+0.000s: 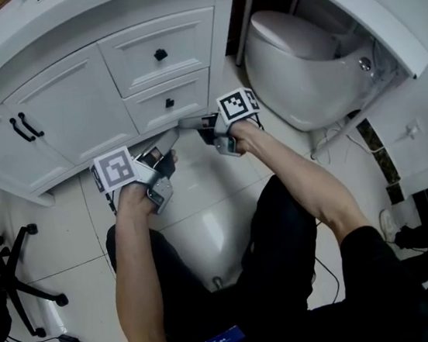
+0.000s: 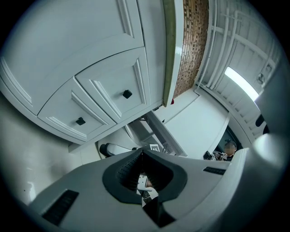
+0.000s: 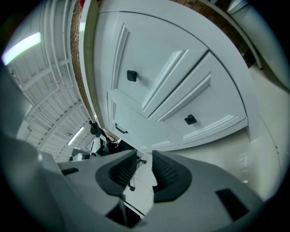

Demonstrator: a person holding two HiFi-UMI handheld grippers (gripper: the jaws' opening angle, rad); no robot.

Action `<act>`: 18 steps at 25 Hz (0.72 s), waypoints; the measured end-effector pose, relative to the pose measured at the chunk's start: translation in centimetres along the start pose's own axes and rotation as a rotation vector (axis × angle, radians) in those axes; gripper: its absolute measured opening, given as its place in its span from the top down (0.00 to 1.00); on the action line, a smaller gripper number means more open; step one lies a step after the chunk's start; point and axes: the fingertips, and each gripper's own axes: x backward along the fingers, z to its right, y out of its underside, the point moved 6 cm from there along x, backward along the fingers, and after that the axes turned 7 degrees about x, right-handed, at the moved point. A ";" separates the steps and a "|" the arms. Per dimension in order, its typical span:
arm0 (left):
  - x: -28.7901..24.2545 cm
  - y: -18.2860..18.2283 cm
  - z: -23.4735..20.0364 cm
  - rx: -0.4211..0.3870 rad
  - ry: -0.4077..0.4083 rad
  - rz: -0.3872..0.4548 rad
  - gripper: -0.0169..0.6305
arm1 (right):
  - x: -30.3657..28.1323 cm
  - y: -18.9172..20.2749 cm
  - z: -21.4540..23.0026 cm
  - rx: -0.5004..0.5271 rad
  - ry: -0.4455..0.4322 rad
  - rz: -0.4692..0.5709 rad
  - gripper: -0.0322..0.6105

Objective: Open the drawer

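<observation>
Both drawers are shut, fronts flush with the white vanity (image 1: 208, 65). The upper drawer (image 1: 132, 56) and lower drawer (image 1: 147, 111) are stacked at the cabinet's right end. Each has one small black knob: the upper knob (image 1: 160, 54) and the lower knob (image 1: 169, 102). Nothing touches either, so by my reading the pull is not yet begun.

The right gripper (image 1: 189, 123) hangs low, just below and in front of the lower drawer, nosed at the cabinet. Its jaws are drawn in close with nothing between them, and would have to part to take a knob. The left gripper (image 1: 169, 138) is just beside it, a shade further from the cabinet, jaws together and empty.

The person sits before the vanity with forearms stretched forward near the tiled floor (image 1: 72, 224), which puts both tools at drawer height. The lower knob is the nearer, so it is the likely target, not certain.

Paired cabinet doors (image 1: 72, 99) stand left of the drawers. The toilet (image 1: 293, 62) is to the right, seemingly clear of a drawer's travel.
</observation>
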 end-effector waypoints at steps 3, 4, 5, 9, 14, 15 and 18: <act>-0.1 -0.9 -1.1 -0.003 -0.022 0.002 0.99 | -0.7 -0.4 1.3 -0.006 0.000 -0.004 0.76; -0.2 -1.2 -1.4 -0.008 -0.023 0.002 0.99 | -0.9 -0.5 1.7 -0.005 0.003 -0.007 0.76; -0.3 -1.5 -1.6 -0.013 -0.022 0.002 0.99 | -1.0 -0.6 2.1 -0.006 0.005 -0.009 0.76; -0.6 -2.3 -2.6 -0.009 -0.023 -0.001 0.99 | -1.8 -1.0 3.6 -0.014 0.008 -0.008 0.75; -1.2 -2.8 -3.3 0.013 -0.029 -0.005 0.99 | -2.6 -1.5 5.7 -0.016 0.042 -0.009 0.66; -1.3 -2.8 -3.4 0.012 -0.033 -0.008 0.99 | -2.8 -1.6 6.1 -0.015 0.052 -0.015 0.63; -1.5 -3.0 -3.6 -0.007 -0.046 -0.014 0.99 | -3.2 -1.6 7.5 -0.016 0.094 -0.027 0.60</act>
